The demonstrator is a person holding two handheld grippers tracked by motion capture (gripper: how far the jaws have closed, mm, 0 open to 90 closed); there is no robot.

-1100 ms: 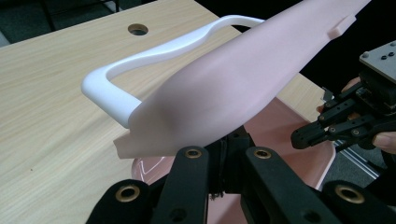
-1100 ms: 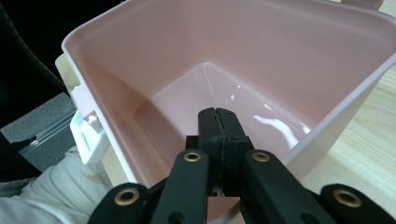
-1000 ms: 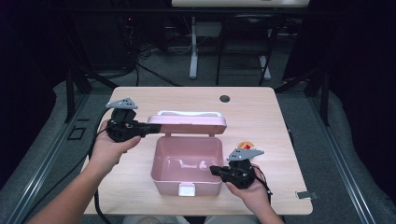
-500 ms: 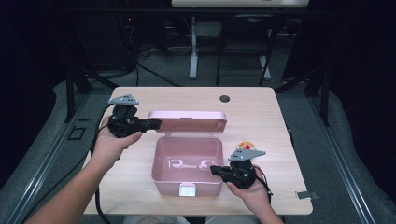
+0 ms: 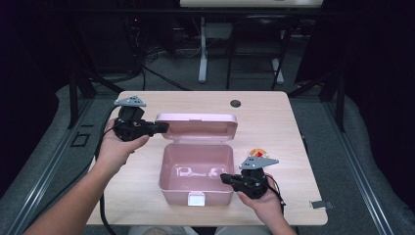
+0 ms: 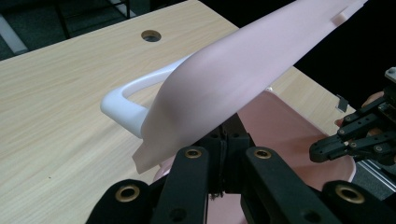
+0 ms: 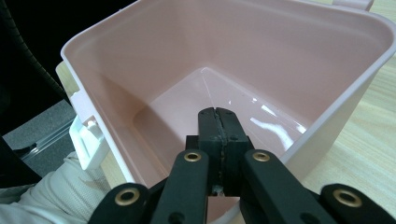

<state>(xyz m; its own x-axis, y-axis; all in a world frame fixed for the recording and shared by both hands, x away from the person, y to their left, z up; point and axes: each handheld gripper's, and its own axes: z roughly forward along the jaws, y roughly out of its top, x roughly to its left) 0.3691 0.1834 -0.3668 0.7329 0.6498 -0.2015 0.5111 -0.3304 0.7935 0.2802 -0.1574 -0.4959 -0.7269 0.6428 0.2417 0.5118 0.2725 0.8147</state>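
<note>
The left claw [image 5: 164,128] is pressed together against the left end of the pink lid [image 5: 196,126], which stands raised on its hinge along the far side of the box [image 5: 195,171]; whether it pinches the lid's edge or only props it up, I cannot tell. In the left gripper view the lid [image 6: 243,70] is smooth, matte plastic with rounded corners and a white looped handle [image 6: 128,100]. The box sits at the middle of the pale wood-grain counter [image 5: 274,112], near its front edge, a white latch [image 5: 196,199] on its front wall. Opening looks nearly done; the glossy, round-cornered inside [image 7: 224,93] is bare, so filling would remain. The right claw [image 5: 226,179], jaws together and holding nothing, rests at the box's right wall, its tips [image 7: 216,122] over the rim. A small orange item [image 5: 258,152] lies beyond it.
</note>
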